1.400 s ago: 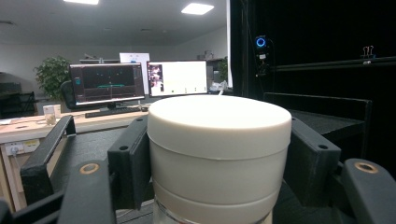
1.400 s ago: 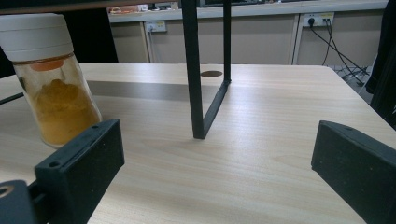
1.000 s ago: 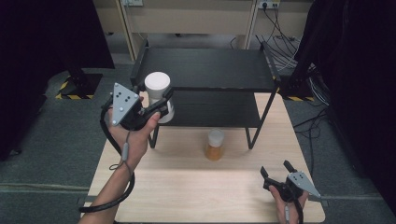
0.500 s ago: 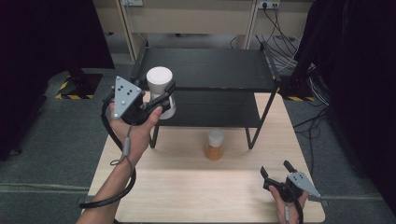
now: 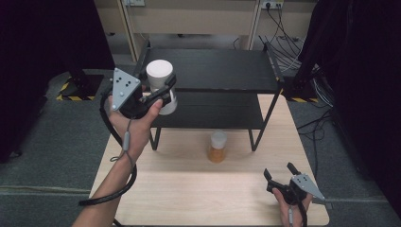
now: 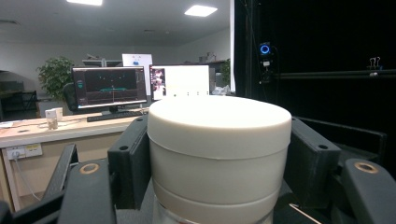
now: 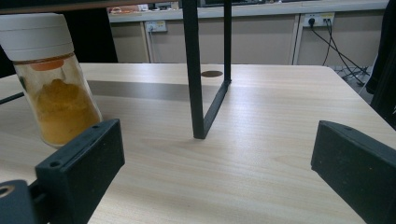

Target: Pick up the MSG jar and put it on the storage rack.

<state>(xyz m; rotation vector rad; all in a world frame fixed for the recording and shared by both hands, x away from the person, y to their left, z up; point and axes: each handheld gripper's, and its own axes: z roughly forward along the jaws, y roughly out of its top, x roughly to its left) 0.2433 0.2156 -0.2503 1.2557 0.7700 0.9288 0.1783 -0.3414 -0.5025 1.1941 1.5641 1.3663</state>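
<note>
My left gripper (image 5: 166, 91) is shut on a jar with a white lid (image 5: 161, 84), held in the air by the left front corner of the black two-tier shelf (image 5: 213, 71), about level with its top tier. In the left gripper view the white-lidded jar (image 6: 218, 149) sits squarely between the two black jaws. A second jar (image 5: 217, 146) with a white lid and orange powder stands on the wooden table in front of the shelf. My right gripper (image 5: 280, 171) rests open near the table's front right corner; its own view shows the orange jar (image 7: 51, 86) ahead to the left.
The wooden table (image 5: 189, 189) has bare room between the orange jar and its front edge. A black shelf leg (image 7: 196, 79) stands ahead of the right gripper. Cables (image 5: 293, 52) trail on the floor behind the shelf.
The left gripper has lifted the white-lidded jar a little higher and nearer the shelf's top tier. The right gripper has stayed put.
</note>
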